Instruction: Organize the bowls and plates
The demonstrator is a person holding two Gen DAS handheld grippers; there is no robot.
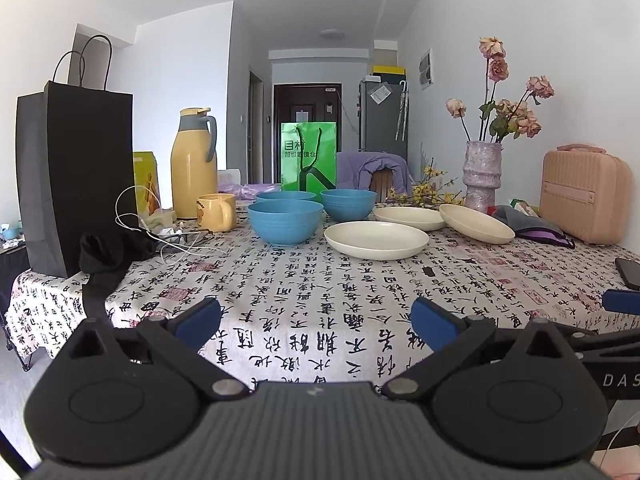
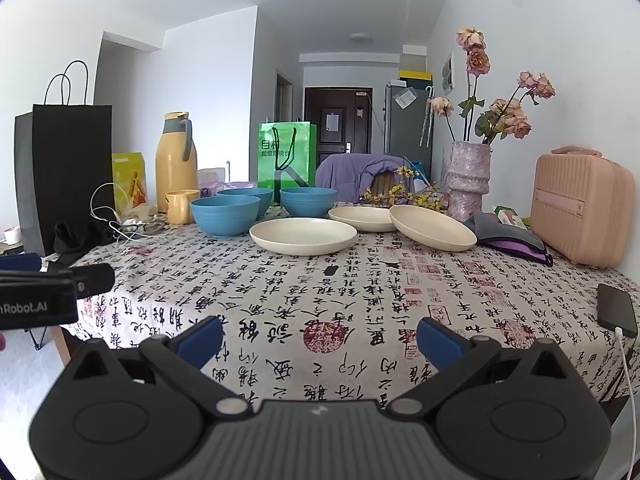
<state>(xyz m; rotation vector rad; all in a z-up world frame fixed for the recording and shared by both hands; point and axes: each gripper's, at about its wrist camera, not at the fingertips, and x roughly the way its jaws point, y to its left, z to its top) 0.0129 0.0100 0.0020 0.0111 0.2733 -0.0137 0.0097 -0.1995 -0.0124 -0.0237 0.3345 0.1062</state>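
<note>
Three blue bowls stand at the far middle of the table: a near one (image 1: 285, 222) (image 2: 225, 215), one behind it (image 1: 285, 197) (image 2: 245, 196), and one to the right (image 1: 347, 203) (image 2: 308, 201). Three cream plates lie to their right: the nearest (image 1: 376, 240) (image 2: 303, 235), a middle one (image 1: 409, 218) (image 2: 363, 218), and a tilted right one (image 1: 476, 223) (image 2: 432, 227). My left gripper (image 1: 318, 320) is open and empty above the near table edge. My right gripper (image 2: 320, 340) is open and empty, also near the front edge.
A black paper bag (image 1: 74, 184), yellow thermos (image 1: 194, 164), yellow mug (image 1: 216, 212) and cables (image 1: 160, 236) crowd the left. A vase of dried flowers (image 1: 482, 176), a pink case (image 1: 584, 196) and a phone (image 2: 616, 310) are on the right. A green bag (image 1: 308, 156) stands behind.
</note>
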